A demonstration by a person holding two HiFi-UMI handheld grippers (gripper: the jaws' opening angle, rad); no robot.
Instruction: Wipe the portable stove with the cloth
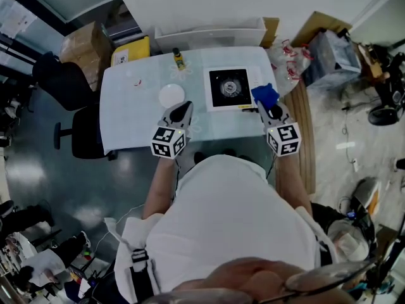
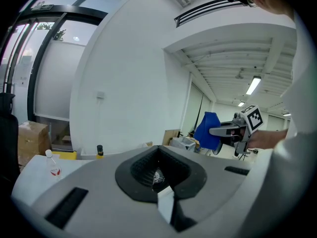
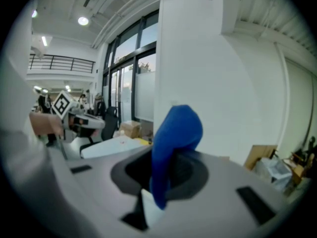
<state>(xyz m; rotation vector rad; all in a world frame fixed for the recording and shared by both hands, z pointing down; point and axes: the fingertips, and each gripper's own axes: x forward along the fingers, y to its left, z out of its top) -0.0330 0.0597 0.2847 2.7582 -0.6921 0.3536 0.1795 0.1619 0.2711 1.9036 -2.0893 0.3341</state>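
Beside stove (image 1: pixel 230 88): white disc (image 1: pixel 171 95), bottle (image 1: pixel 179 59).

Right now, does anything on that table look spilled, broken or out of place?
Nothing stands out. The portable stove sits square on the table, and the small bottle stands upright. The blue cloth is pinched in the right gripper, held in the air beside the stove.

Cannot see the portable stove's (image 1: pixel 230 88) near-right corner behind the blue cloth (image 1: pixel 264 94), cannot read the label on the small bottle (image 1: pixel 179 59) beyond the stove to its left, and loses the table's (image 1: pixel 133 109) edge nearest the stove under the person's shoulders (image 1: pixel 223 179).
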